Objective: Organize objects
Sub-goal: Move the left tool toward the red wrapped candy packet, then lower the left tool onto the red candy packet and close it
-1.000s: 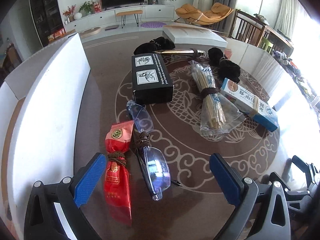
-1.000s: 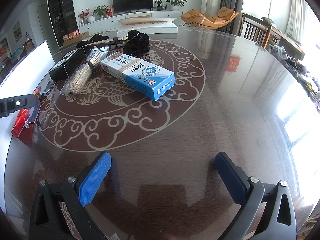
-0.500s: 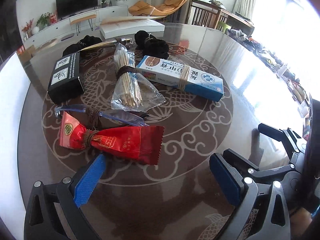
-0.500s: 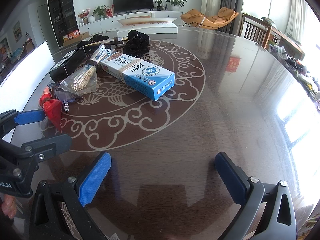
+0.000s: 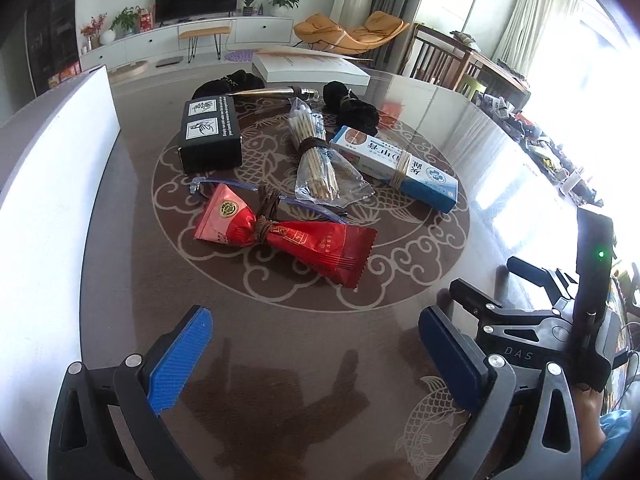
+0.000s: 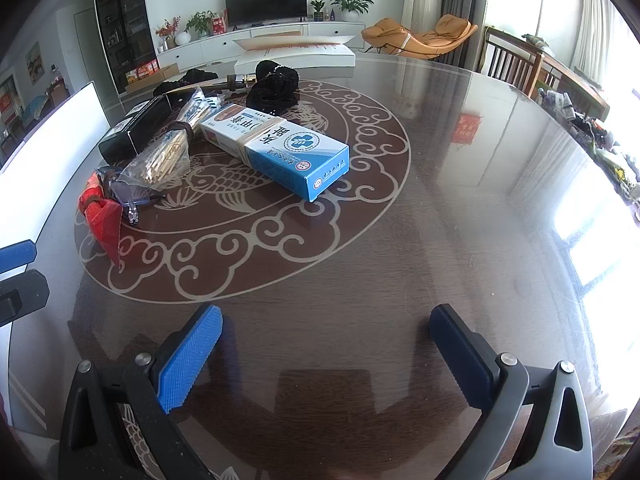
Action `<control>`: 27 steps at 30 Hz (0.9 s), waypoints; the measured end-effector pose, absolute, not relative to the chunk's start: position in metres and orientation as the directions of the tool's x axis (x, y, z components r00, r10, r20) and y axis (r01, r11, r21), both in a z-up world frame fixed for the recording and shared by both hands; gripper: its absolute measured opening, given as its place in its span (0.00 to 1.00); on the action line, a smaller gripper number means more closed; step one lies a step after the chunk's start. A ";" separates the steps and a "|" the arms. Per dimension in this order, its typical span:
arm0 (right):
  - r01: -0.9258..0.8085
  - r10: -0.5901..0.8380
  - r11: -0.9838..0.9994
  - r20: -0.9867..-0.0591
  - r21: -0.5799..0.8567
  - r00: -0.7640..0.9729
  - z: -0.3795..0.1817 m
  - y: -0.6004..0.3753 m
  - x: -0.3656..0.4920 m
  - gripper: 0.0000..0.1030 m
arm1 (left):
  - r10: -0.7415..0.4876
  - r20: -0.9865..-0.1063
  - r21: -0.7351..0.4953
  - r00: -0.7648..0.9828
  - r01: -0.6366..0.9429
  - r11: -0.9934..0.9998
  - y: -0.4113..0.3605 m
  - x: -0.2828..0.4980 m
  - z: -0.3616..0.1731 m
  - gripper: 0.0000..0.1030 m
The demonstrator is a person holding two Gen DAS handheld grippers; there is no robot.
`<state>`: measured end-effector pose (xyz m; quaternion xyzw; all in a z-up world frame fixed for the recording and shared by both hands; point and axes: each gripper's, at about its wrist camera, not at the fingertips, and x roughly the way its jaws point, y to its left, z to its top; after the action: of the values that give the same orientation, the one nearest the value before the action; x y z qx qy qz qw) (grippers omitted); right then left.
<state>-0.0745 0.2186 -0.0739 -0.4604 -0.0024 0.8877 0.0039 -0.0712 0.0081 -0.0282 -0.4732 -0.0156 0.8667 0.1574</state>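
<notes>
On the round glass-topped table (image 5: 280, 360) lies a cluster of objects. A red packet (image 5: 288, 236) tied with brown cord sits nearest, with clear blue-rimmed glasses (image 5: 240, 190) behind it. A bag of wooden sticks (image 5: 316, 160), a blue-and-white box (image 5: 394, 162) and a black box (image 5: 210, 132) lie further back. My left gripper (image 5: 316, 356) is open and empty, hovering short of the red packet. My right gripper (image 6: 328, 354) is also open and empty, over bare table, well in front of the blue-and-white box (image 6: 276, 146).
A white board (image 5: 48, 184) stands along the table's left edge. A white flat box (image 5: 312, 68), black fabric bundles (image 5: 352, 106) and a metal-handled tool (image 5: 272, 91) sit at the far side. The right gripper's body (image 5: 560, 320) shows at the left view's right edge. Chairs stand beyond the table.
My left gripper has swung right and pulled back from right above the red packet and glasses, so the whole cluster now lies ahead of it. The right gripper has stayed still.
</notes>
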 end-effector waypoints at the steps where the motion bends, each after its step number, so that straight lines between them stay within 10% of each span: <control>1: -0.005 0.009 -1.000 -0.817 -0.008 -0.576 -0.074 0.219 -0.074 1.00 | 0.285 -0.816 -0.174 -0.503 -0.256 -0.951 0.007 -0.071 -0.029 1.00; 27: -0.005 0.009 -1.000 -0.817 -0.008 -0.577 -0.074 0.219 -0.074 1.00 | 0.238 -0.834 -0.161 -0.498 -0.194 -0.968 -0.012 -0.062 -0.038 1.00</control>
<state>-0.0741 0.2185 -0.0741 -0.4601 -0.0024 0.8878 0.0040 -0.0624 -0.0116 -0.0376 -0.4854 -0.0230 0.8650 0.1249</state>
